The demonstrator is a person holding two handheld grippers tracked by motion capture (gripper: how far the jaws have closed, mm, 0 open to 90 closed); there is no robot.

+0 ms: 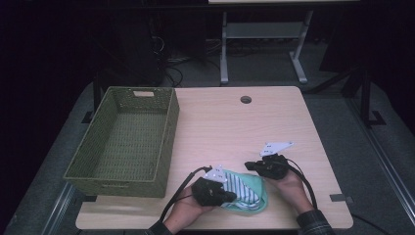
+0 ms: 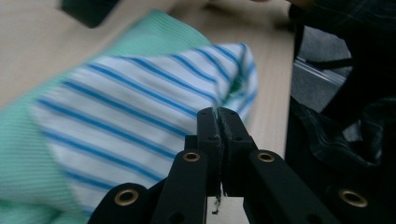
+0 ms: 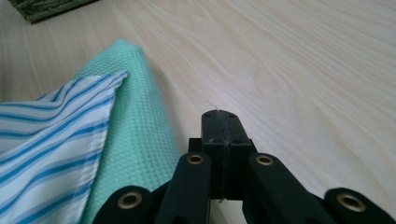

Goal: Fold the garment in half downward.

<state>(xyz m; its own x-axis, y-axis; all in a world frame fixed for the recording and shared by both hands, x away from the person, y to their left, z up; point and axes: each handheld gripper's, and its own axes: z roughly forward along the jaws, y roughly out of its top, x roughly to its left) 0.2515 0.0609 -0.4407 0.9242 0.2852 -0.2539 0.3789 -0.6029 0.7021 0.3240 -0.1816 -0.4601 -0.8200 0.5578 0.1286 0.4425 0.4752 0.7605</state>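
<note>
Striped cloth and green towel at the near edge of the worktop (image 1: 230, 127).

The left hand-held gripper (image 2: 217, 112) has its jaws pressed together on the edge of the blue-and-white striped cloth (image 2: 135, 116), which lies on the green waffle towel (image 3: 135, 121). The right hand-held gripper (image 3: 220, 114) is closed on nothing, just beside the towel. A green woven basket (image 1: 169, 132) stands at the left.

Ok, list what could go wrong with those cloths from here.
1. The left gripper looks shut with no cloth clearly between its jaws, so a lift may leave the striped cloth behind.
2. The striped cloth lies loose on the green cloth; moving one could drag or unfold the other.
3. Both sit near the table front edge and could slide off before reaching the basket.
</note>
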